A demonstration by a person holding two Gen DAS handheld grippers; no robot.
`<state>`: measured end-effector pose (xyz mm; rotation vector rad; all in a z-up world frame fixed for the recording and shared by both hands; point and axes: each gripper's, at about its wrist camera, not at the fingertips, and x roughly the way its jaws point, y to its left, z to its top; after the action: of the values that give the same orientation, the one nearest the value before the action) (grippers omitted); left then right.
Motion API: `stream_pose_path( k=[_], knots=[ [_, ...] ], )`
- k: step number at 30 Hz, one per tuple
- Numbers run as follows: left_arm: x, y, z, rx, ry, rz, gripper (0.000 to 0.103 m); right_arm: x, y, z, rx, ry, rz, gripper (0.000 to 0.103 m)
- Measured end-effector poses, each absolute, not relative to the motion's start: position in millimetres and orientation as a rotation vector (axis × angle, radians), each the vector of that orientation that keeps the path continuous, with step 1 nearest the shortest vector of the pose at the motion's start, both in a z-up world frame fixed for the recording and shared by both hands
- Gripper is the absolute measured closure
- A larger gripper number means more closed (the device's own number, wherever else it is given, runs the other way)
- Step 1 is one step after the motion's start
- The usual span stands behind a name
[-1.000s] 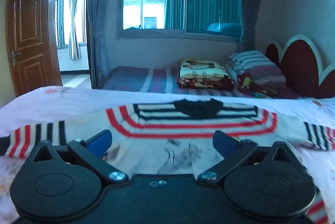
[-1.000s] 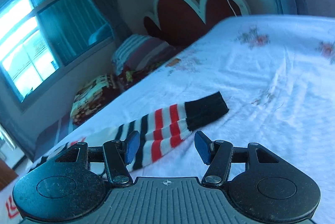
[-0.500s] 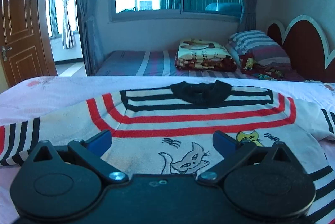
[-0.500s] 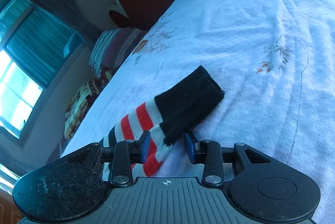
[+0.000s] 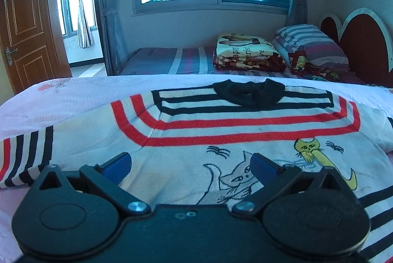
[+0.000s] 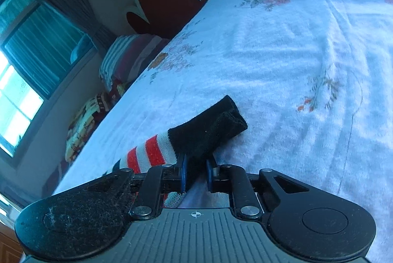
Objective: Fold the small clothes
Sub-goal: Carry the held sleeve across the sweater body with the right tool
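One white knitted sweater with red and black stripes point(image 5: 221, 137) lies flat on the pale floral bed sheet point(image 5: 73, 91), black collar pointing away, sleeves running sideways; left gripper point(image 5: 190, 163) fingers apart above it. Right view: right gripper point(image 6: 195, 171) fingers closing on the black sleeve cuff point(image 6: 208, 128), which points up and rightward.

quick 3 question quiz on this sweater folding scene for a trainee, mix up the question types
1. True or false: the left gripper is clamped on the sweater.
2. What sits between the right gripper's closing jaws? A) the collar B) the black sleeve cuff C) a pillow
3. Fill in: the sweater's collar is coloured ____.

Key: 1 false, its jaws stand wide apart over the sweater's front. 2 B. 3 black.
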<state>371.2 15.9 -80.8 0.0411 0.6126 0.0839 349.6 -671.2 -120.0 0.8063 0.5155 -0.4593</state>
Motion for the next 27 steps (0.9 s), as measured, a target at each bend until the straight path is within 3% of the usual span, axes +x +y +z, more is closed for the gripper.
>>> stream_pose_path(
  k=[7, 19, 27],
  knots=[
    [373, 18, -79, 0.063, 0.626, 0.083, 0.001, 363, -650, -104, 0.615, 0.536, -0.489, 0.091],
    [385, 11, -82, 0.078, 0.648, 0.079, 0.001, 371, -651, -119, 0.589, 0.579, -0.510, 0.091],
    [378, 28, -86, 0.046, 0.662, 0.074, 0.001, 398, -601, -82, 0.513, 0.493, -0.348, 0.091]
  ],
)
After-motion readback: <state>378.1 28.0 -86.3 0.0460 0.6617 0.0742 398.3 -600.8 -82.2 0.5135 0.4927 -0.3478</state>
